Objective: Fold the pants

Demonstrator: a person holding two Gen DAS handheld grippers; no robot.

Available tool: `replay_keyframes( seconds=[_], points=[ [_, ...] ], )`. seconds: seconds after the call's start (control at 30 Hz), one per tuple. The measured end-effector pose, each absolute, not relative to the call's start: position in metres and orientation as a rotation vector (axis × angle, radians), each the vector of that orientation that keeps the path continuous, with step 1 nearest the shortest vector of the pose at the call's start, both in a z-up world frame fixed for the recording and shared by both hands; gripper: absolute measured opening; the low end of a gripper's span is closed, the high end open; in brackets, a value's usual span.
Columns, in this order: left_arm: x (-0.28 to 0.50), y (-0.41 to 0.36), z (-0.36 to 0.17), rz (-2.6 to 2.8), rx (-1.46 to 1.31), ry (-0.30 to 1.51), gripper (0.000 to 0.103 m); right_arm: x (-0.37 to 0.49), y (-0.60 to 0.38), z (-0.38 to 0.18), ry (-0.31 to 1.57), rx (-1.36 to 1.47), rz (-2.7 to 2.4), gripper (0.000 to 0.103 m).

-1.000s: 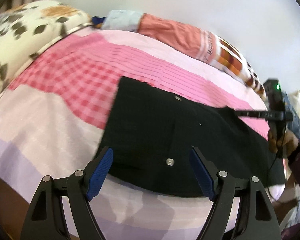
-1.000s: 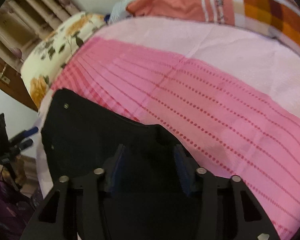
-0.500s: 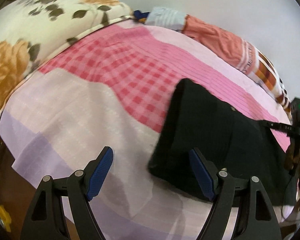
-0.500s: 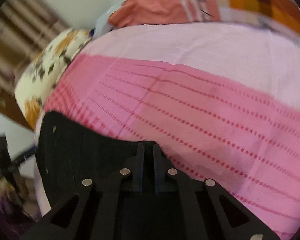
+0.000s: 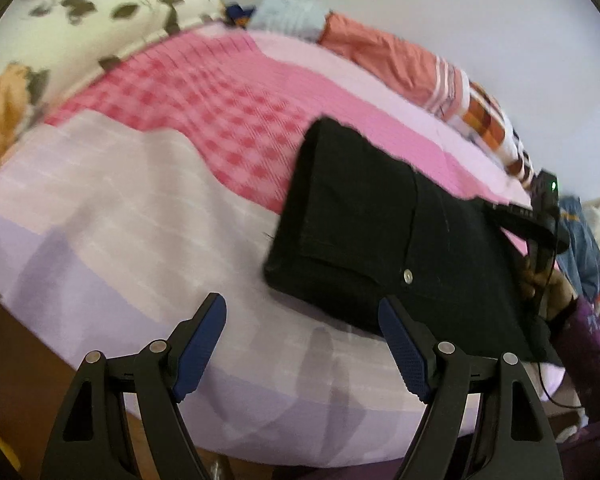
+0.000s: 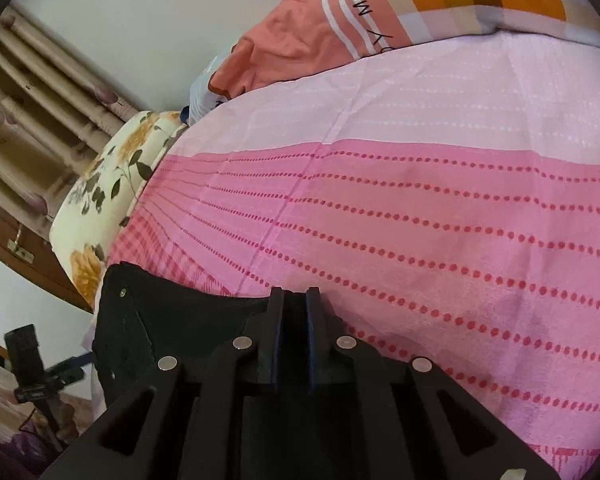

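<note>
Legible text appears in the right wrist view only. The orange-and-white striped cushion [image 6: 340, 20], at the far edge of the bed beyond the pink sheet, carries black lettering on a white stripe. The readable portion is "Mama"; the characters that follow are cut off, and a "Y" stands below it. No other labels, brands or numbers are legible.

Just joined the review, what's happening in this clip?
A person is folding black pants on a bed with a pink and lilac patterned sheet. The right gripper is shut on the pants' far edge. The left gripper hovers open over the near edge, gripping nothing. The pants lie flat, already partly folded.
</note>
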State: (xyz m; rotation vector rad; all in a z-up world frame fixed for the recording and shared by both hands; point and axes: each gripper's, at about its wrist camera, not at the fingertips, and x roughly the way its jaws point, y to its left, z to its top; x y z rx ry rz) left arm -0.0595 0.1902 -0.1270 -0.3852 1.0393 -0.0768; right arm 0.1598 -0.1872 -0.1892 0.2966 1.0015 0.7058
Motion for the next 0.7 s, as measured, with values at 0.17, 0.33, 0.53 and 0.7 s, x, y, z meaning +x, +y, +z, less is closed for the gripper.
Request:
replay_keyframes(
  seconds=[0.17,0.33,0.53,0.7],
  points=[
    [-0.046,0.189,-0.136,-0.131,-0.522,1.039,0.072,0.157,-0.184,-0.188,0.986,0.265,0.687,0.007],
    [-0.035,0.192,-0.134,-0.067,-0.493,1.029,0.028,0.157,-0.183,-0.188,0.986,0.265,0.687,0.007],
    [-0.026,0.179,-0.132,0.025,-0.263,0.989,0.018,0.158,-0.183,-0.187,0.983,0.26,0.682,0.007],
    [-0.025,0.163,-0.137,0.057,-0.091,0.959,0.02,0.167,-0.193,-0.193,1.022,0.361,0.719,0.009]
  ],
)
